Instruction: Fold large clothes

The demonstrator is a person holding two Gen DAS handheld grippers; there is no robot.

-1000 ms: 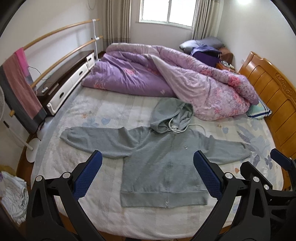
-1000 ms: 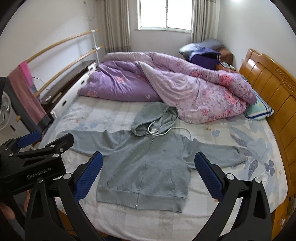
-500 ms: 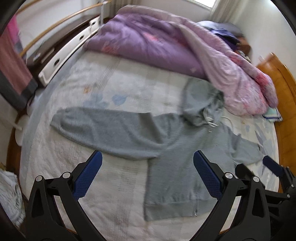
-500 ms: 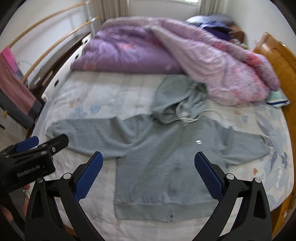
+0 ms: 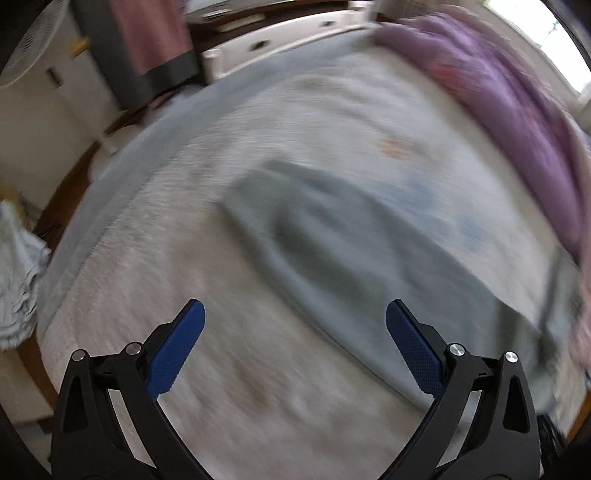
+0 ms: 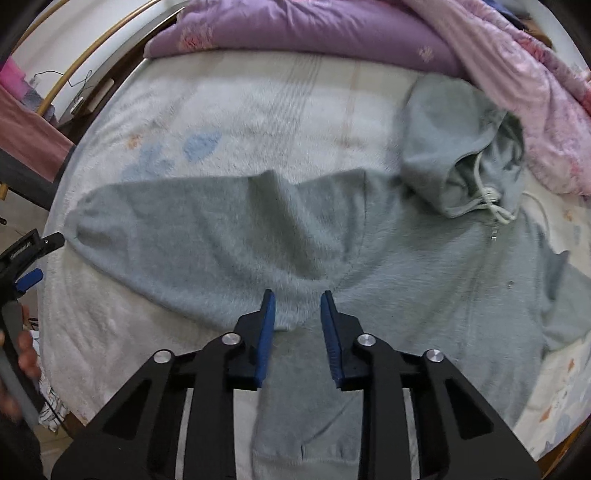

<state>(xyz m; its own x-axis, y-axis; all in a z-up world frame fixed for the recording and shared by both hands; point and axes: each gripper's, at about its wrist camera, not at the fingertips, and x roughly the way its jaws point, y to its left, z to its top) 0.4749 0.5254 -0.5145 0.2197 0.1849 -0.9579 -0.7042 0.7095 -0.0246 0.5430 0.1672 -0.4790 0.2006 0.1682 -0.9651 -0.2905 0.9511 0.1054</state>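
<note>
The right gripper (image 6: 296,306) points steeply down at the grey hoodie (image 6: 332,251), its blue pads (image 6: 266,332) drawn close together and closing, with the armpit area of the garment in the gap between them; whether the pads already pinch the fabric cannot be told. The left gripper (image 5: 294,332) hangs released, its blue pads (image 5: 177,347) spread wide over bare bedding, nothing between them. Its view is smeared by motion blur.

The hoodie lies flat and front-up on the bed. One sleeve (image 5: 332,236) stretches out toward the bed's edge, its cuff ahead of the left gripper. The hood (image 6: 443,140) is bunched, with a white drawstring (image 6: 487,195) knotted at the collar, and the zipper (image 6: 493,236) runs down the chest.

The surface is a pale fleecy bed cover (image 6: 258,103) with faint blue and orange prints. A purple quilt (image 6: 314,29) is heaped along the far side, its pink floral lining (image 6: 535,92) touching the hood. Beyond the bed stand a white drawer unit (image 5: 280,40), a pink-and-grey cloth (image 5: 147,44) hanging from a rail, and a fan (image 5: 33,44). A light cloth heap (image 5: 14,280) lies on the floor.
</note>
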